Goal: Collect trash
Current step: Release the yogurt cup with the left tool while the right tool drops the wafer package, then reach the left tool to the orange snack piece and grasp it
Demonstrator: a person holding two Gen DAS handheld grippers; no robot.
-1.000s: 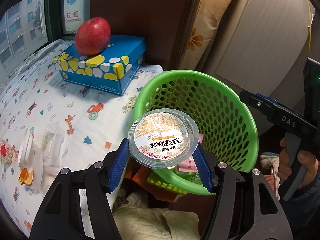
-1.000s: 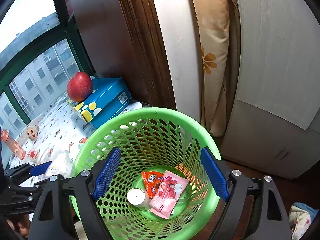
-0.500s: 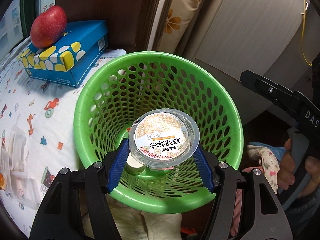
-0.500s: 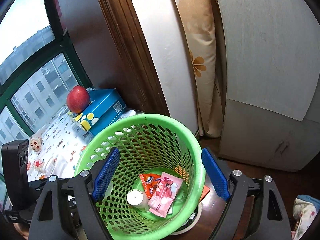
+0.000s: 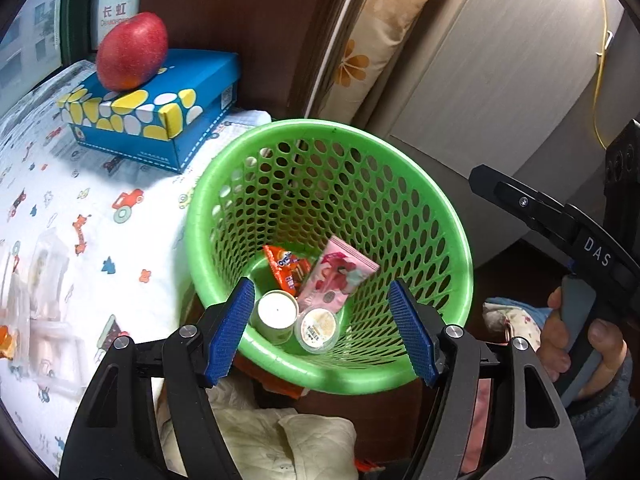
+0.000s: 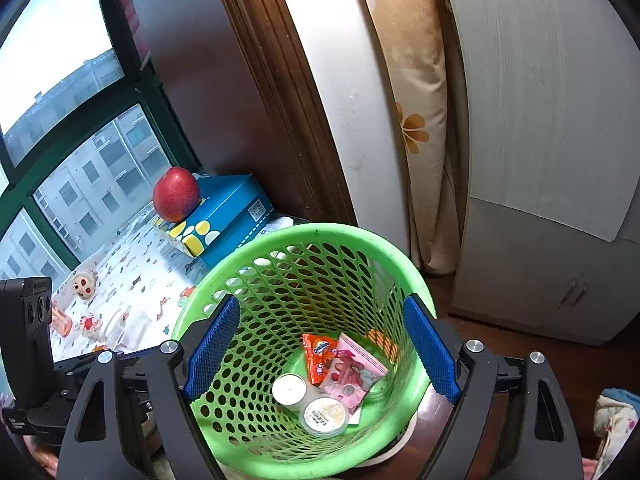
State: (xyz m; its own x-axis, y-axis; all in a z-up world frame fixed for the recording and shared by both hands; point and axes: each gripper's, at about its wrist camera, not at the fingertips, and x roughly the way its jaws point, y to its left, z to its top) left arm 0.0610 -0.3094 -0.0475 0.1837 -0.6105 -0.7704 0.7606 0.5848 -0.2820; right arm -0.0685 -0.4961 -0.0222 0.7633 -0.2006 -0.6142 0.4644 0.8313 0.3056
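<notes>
Both grippers over green basket (image 5: pixel 436 368) | left gripper (image 5: pixel 322 336) fingers spread, empty

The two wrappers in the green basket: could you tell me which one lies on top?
The pink wrapper lies on top; its edge overlaps the orange wrapper beside it.

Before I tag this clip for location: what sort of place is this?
Probably a home bedroom: a floral curtain beside a large window, a cartoon-print sheet, and a green trash basket on the floor.
</notes>
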